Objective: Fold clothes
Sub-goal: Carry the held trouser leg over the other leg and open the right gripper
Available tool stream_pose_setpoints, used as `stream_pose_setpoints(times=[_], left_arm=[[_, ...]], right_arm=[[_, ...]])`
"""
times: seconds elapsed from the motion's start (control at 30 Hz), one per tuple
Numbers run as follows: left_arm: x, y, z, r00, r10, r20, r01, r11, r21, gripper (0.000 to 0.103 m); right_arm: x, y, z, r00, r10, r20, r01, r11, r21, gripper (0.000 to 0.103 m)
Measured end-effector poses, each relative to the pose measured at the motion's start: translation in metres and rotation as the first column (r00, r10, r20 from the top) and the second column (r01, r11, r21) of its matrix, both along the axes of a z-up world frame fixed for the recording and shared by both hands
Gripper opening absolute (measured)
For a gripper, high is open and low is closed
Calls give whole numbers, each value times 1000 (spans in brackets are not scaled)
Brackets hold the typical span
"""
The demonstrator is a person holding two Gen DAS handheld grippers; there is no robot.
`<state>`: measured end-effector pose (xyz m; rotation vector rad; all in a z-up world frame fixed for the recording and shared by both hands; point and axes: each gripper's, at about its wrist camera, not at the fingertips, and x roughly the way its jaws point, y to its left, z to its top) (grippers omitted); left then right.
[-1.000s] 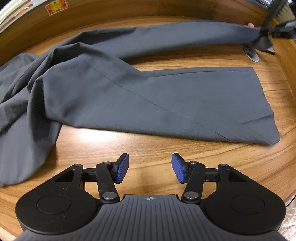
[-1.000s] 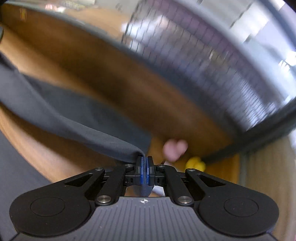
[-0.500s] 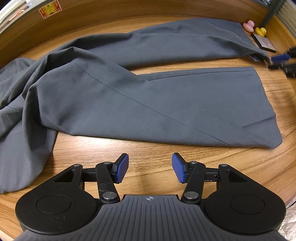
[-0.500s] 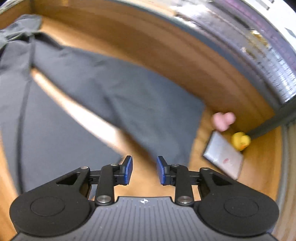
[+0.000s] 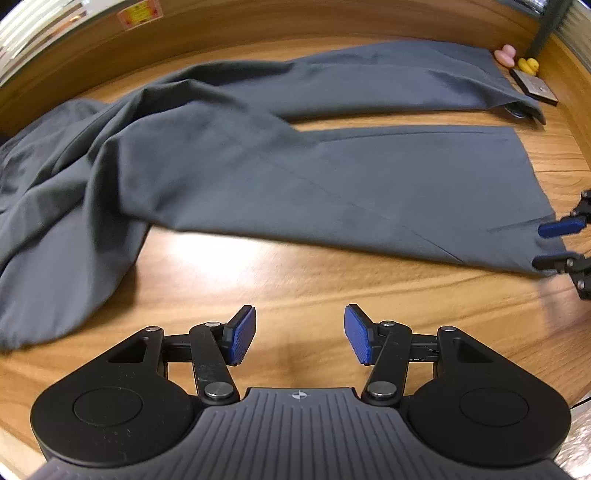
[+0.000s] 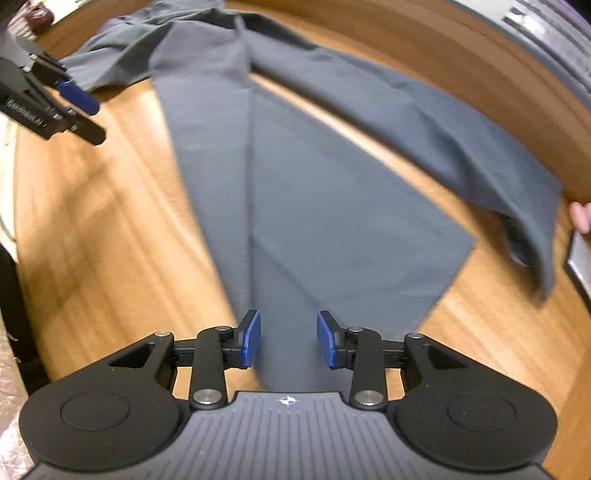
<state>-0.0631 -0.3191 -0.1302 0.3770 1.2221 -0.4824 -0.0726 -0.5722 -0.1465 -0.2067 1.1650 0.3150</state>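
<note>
Dark grey trousers (image 5: 258, 162) lie spread on the wooden table (image 5: 295, 280), both legs stretched to the right and the waist bunched at the left. My left gripper (image 5: 299, 339) hovers open over bare wood in front of the near leg, holding nothing. My right gripper (image 6: 289, 339) is open, with its blue pads on either side of the near leg's hem corner (image 6: 284, 332). In the left wrist view, the right gripper (image 5: 554, 245) enters at the right edge by that hem. The far leg (image 6: 424, 122) lies flat beside the near one.
A pink toy (image 5: 505, 55), a yellow duck (image 5: 528, 64) and a flat dark card (image 5: 535, 86) sit beyond the far leg's hem at the back right. A raised wooden rim (image 5: 221, 33) runs along the table's far side. Bare wood lies between my left gripper and the trousers.
My right gripper let go of the far leg's hem, opened, and moved toward me to the near leg's hem. The far leg now lies flat. My left gripper stayed open and shifted slightly.
</note>
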Motion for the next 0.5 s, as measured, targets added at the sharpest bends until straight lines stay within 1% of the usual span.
stream_pose_setpoints(times=[0.13,0.23,0.27,0.33,0.37,0.5], left_arm=[[-5,22,3,999,43,-4,-43,999,11,56],[-9,38,6,997,80,-7,-80,997,18,56],[-10,42,7,996,90,-9,-90,996,17,56],[-11,50,10,995,103,-4,-103,995,19,56],[-11,54,11,994,106,-2,-106,994,21,56],[-7,74,11,993,117,0,-117,993,27,56]], right_arm=[[-4,12,-5,1000,13,-5,-13,1000,16,39],[-7,21,-7,1000,13,-6,-13,1000,0,37],[-7,23,-9,1000,9,-7,-9,1000,-9,33],[-6,26,-10,1000,-4,-5,4,1000,-12,19],[-6,27,-8,1000,-13,-3,13,1000,-17,3],[-5,31,4,999,-49,6,49,998,-38,2]])
